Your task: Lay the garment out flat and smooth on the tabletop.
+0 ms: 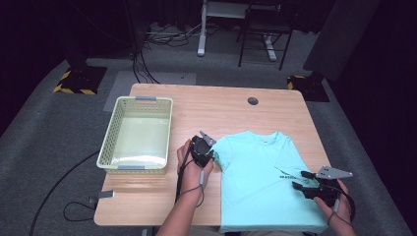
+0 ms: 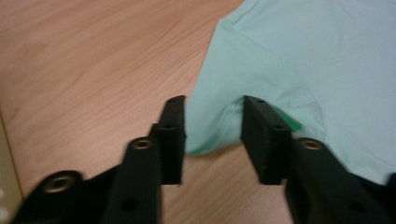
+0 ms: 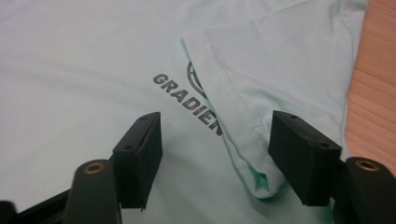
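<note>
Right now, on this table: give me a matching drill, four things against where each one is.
Things:
1. basket
2. T-shirt
3. left hand-held gripper
4. right hand-held gripper

Places:
A. jaws open, astride the sleeve that is folded in over the printed lettering
B. lying flat on the table's right half
C. on the table's left half, nothing in it
D. jaws open, astride the hem of the sleeve nearest the basket

Pairs: 1-C, 2-B, 3-D, 4-A

High view: set above the near edge, aimed forward and down over the whole table (image 1: 196,105).
Left gripper view: held close, low, at the shirt (image 2: 289,56) sleeve.
Right gripper view: close on the other sleeve.
Shared: shirt, tabletop.
</note>
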Demonstrator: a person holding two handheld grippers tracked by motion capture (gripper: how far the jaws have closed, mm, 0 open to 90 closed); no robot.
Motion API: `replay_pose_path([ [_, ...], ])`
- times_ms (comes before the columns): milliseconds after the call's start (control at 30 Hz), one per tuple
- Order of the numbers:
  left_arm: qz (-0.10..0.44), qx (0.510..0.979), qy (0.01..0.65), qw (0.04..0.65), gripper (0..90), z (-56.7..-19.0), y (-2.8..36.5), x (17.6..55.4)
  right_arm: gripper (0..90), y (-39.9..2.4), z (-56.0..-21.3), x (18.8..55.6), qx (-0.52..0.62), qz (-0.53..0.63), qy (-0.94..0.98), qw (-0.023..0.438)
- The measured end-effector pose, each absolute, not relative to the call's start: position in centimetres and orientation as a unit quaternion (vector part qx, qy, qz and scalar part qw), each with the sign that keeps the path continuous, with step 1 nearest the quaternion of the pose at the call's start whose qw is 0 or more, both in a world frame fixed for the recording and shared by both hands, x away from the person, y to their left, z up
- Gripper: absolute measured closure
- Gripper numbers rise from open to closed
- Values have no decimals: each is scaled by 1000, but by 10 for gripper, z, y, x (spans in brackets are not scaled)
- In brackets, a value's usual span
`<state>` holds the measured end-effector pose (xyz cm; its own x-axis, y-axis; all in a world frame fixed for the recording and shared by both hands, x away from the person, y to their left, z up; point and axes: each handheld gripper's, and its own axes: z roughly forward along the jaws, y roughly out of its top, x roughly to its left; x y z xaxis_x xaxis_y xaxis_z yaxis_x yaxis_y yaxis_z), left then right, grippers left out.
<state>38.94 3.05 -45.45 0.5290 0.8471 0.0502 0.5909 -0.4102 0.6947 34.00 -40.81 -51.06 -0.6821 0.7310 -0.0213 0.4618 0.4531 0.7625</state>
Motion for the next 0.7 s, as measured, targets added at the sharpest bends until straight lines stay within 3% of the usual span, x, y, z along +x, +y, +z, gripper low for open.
replay_pose_path([
  [100, 204, 804, 447, 336, 382, -454, 36, 381, 291, -407, -511, 341, 348, 381, 840, 169],
  [333, 210, 799, 436, 357, 340, -457, 29, 368, 290, -407, -511, 341, 347, 381, 840, 168],
  [433, 208, 803, 427, 360, 340, -457, 23, 364, 319, -407, -510, 342, 345, 382, 841, 168],
  [467, 206, 808, 415, 365, 341, -458, 15, 358, 424, -409, -507, 343, 348, 374, 844, 165],
  [700, 194, 825, 377, 374, 340, -467, -11, 339, 437, -411, -492, 344, 358, 366, 843, 162],
])
